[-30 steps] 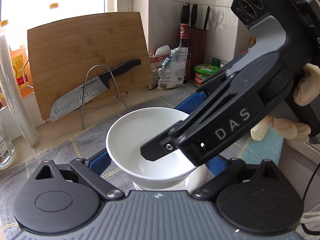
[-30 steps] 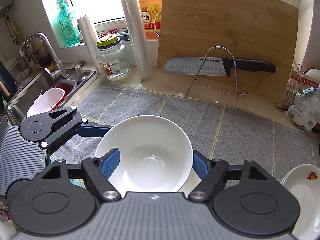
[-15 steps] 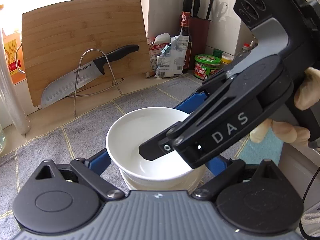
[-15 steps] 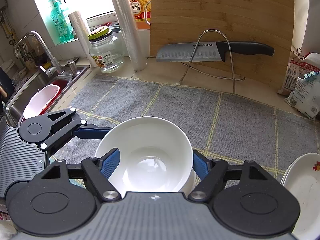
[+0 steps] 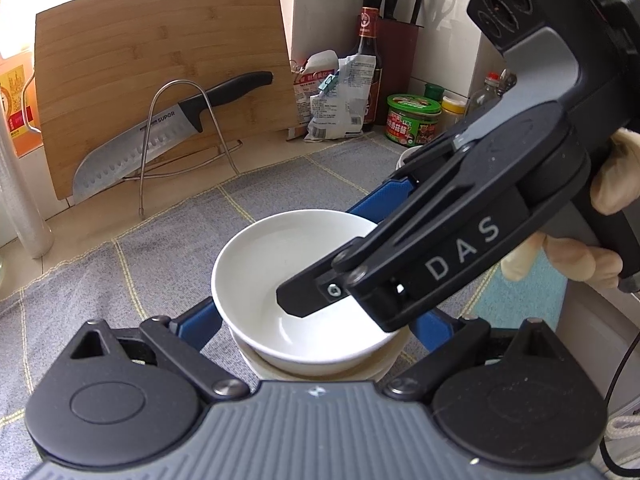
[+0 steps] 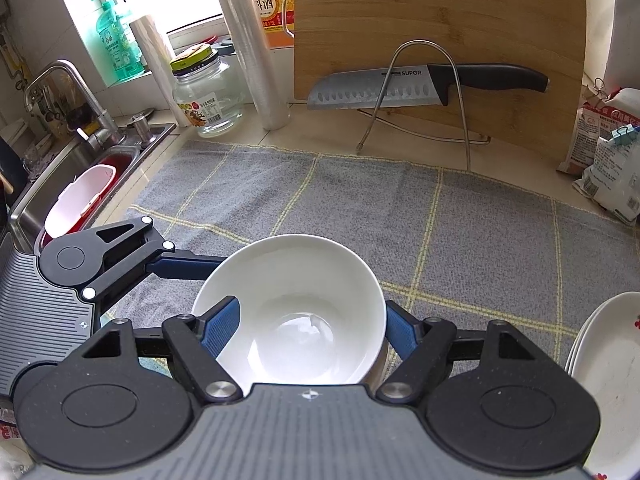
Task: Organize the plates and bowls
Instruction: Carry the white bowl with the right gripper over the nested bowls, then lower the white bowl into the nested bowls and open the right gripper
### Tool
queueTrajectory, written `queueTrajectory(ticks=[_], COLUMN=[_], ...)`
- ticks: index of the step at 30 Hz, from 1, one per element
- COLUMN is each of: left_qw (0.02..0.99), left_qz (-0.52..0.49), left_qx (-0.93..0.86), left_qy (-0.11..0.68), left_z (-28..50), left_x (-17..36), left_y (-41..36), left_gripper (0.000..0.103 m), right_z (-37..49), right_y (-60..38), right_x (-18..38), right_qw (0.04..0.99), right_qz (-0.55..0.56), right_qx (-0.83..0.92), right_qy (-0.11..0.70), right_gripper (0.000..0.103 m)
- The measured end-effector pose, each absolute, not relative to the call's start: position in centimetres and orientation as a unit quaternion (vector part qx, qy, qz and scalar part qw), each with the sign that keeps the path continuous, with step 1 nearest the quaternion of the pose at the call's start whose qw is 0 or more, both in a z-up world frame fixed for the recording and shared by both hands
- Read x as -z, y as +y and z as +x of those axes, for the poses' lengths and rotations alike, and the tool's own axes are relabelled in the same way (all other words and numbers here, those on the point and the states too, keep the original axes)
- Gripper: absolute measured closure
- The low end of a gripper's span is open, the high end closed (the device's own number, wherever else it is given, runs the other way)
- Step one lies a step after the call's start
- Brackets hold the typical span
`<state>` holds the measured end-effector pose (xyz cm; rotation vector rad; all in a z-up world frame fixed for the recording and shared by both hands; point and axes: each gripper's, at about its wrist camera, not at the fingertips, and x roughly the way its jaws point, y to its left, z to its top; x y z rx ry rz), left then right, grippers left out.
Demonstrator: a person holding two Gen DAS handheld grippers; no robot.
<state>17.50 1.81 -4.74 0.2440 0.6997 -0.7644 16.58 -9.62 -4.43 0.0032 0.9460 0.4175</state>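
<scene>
Left claw (image 5: 308,316) spread wide around white bowl (image 5: 296,292), blue pads either side, contact unclear. Right claw (image 6: 308,326) straddling the bowl rim, one finger inside, one outside, apparently clamped on it. Stacking step: bowl lowered onto a second bowl (image 5: 320,370) beneath, on grey mat (image 6: 400,216) on counter. Next probably: seat level, release, withdraw. Bowl glossy, plain, empty, upright. Plates (image 6: 604,364) far right.
</scene>
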Motion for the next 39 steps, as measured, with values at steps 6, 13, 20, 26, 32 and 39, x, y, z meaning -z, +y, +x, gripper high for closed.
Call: queueTrajectory(ticks=[6,13,20,26,32,39], left_qw=[0.859,0.859,0.855,0.858,0.854,0.843], left_qz=[0.120,0.120,0.121,0.129,0.134,0.135], left_qx=[0.367,0.370,0.377,0.377,0.381,0.373], left_qy=[0.335,0.334,0.335,0.325,0.329,0.364], left_z=[17.5,17.4,17.4,16.7,16.1,16.0], left_x=[4.8,5.0,5.2,5.0,5.2,6.4], left_y=[1.7,1.8,1.9,2.2,3.0,4.0], left_gripper=[0.005,0.005,0.004,0.003,0.003,0.003], right_z=[16.4,16.3,16.0,15.6,14.6,12.2], right_y=[-9.5,-9.5,-9.2,-9.3,-9.6,-10.1], right_x=[4.5,4.6,4.8,5.1,4.8,4.7], right_qw=[0.869,0.872,0.872,0.874,0.879,0.881], right_qz=[-0.006,-0.005,-0.016,-0.015,-0.013,-0.029], right_qx=[-0.199,-0.199,-0.200,-0.198,-0.201,-0.220], right_qy=[0.452,0.448,0.446,0.444,0.431,0.418], right_gripper=[0.020,0.019,0.011,0.000,0.000,0.000])
